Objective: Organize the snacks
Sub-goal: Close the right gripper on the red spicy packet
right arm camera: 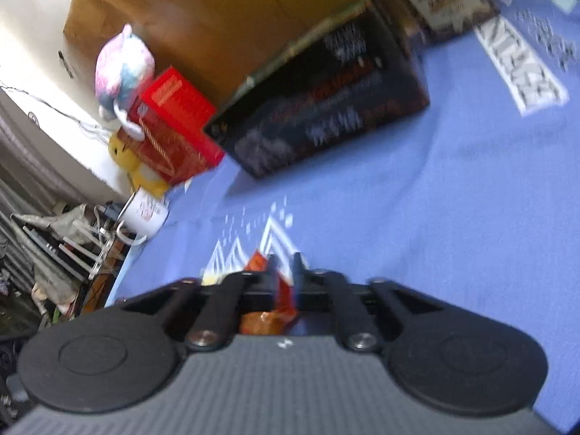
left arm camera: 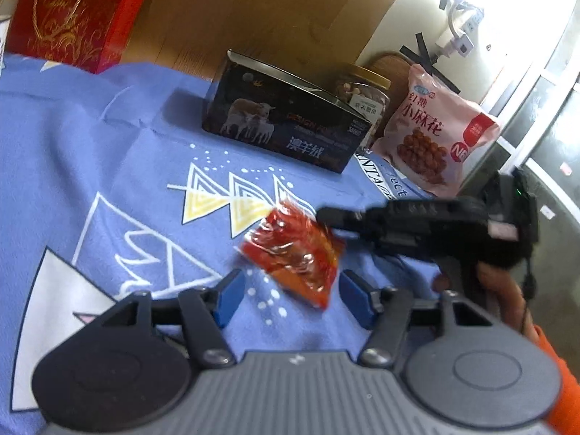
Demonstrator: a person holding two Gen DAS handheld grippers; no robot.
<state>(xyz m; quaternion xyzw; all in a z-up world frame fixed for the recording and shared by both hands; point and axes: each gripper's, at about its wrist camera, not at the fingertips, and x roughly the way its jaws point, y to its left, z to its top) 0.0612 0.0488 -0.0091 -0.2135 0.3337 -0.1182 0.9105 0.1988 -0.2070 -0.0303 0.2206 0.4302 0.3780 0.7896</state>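
A small red-orange snack packet point(left arm camera: 293, 250) hangs just above the blue patterned cloth point(left arm camera: 108, 166). My right gripper point(left arm camera: 328, 214) comes in from the right and is shut on the packet's upper edge. In the right wrist view the packet point(right arm camera: 281, 290) sits pinched between the closed fingers of the right gripper point(right arm camera: 284, 259). My left gripper point(left arm camera: 290, 295) is open, its blue pads on either side of the packet's lower end, not touching it.
A black open-top box point(left arm camera: 286, 116) stands on the cloth behind the packet. A pink snack bag point(left arm camera: 435, 134) and a nut jar point(left arm camera: 362, 94) stand to its right. A red gift box point(left arm camera: 76, 14) is far left. A white mug point(right arm camera: 145, 214) sits at the cloth's edge.
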